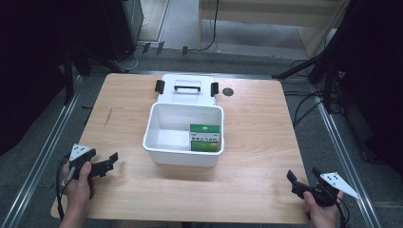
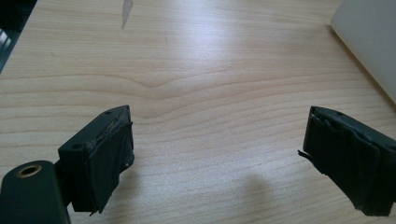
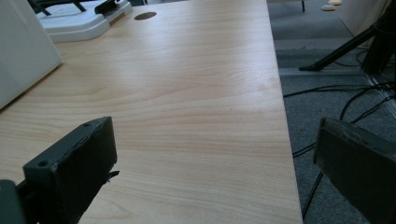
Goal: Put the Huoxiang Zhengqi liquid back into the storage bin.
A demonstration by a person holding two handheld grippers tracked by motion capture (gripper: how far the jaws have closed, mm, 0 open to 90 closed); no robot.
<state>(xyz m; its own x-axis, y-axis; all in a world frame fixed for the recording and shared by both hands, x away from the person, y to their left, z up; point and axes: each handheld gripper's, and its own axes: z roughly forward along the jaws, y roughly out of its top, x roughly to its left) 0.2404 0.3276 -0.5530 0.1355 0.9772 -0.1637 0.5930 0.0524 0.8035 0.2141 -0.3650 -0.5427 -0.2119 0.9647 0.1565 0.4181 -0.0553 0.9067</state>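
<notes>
A white open bin [image 1: 161,142] stands in the middle of the wooden table [image 1: 256,128]. A green and white box [image 1: 205,137] stands upright in the bin's right front corner. The bin's white lid [image 1: 187,89], with a handle and two black latches, lies flat just behind it. My left gripper [image 1: 112,162] rests open near the table's front left, left of the bin, with nothing between its jaws [image 2: 219,116]. My right gripper [image 1: 303,175] is open at the front right corner, its jaws wide apart over the table's edge [image 3: 215,126].
A corner of the bin [image 2: 373,42] shows at the upper right of the left gripper view. The right gripper view has the bin's wall [image 3: 23,51], the lid [image 3: 79,23] and a round cable hole [image 3: 145,16]. Cables [image 3: 327,88] and a stand's leg [image 3: 345,51] lie on the grey floor to the right.
</notes>
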